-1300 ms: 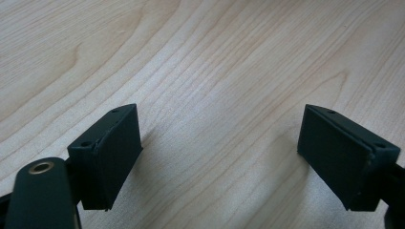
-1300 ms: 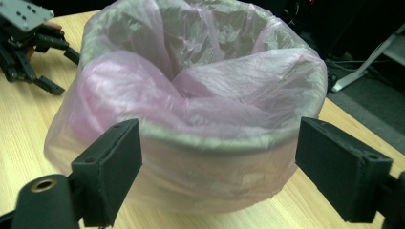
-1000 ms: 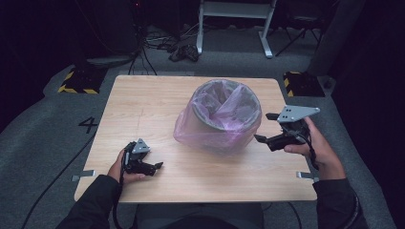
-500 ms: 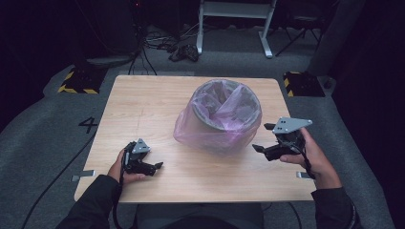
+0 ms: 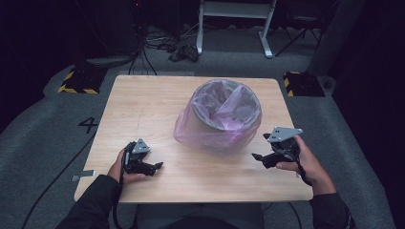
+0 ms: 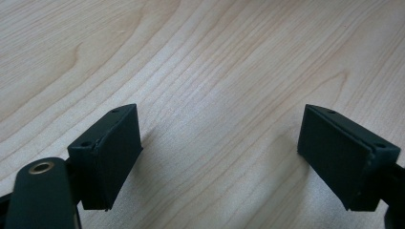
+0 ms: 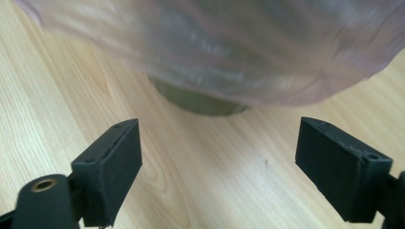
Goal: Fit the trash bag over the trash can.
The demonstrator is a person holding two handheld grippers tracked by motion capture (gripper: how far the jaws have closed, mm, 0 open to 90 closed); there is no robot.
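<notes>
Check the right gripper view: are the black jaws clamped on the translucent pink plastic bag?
No: the right gripper has its jaws wide apart over bare wooden table, and the translucent pink plastic bag hangs beyond them, untouched.

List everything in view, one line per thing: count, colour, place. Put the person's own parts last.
Round grey waste bin: one, grey, middle of the table, toward the far right.
Thin translucent plastic bag liner: one, pale purple, lining the bin and draped down its outside.
Light wooden table: one, pale wood grain, centre of the high view.
Grey carpet floor: grey, around the table, with a dark number 4 marked at the left.
Black-and-yellow striped blocks: two, on the floor by the far table corners.
White metal frame: one, beyond the table.
Left tool: one, black, near left edge, jaws open over bare wood.
Right tool: one, black, right of the bin, jaws open, empty.
</notes>
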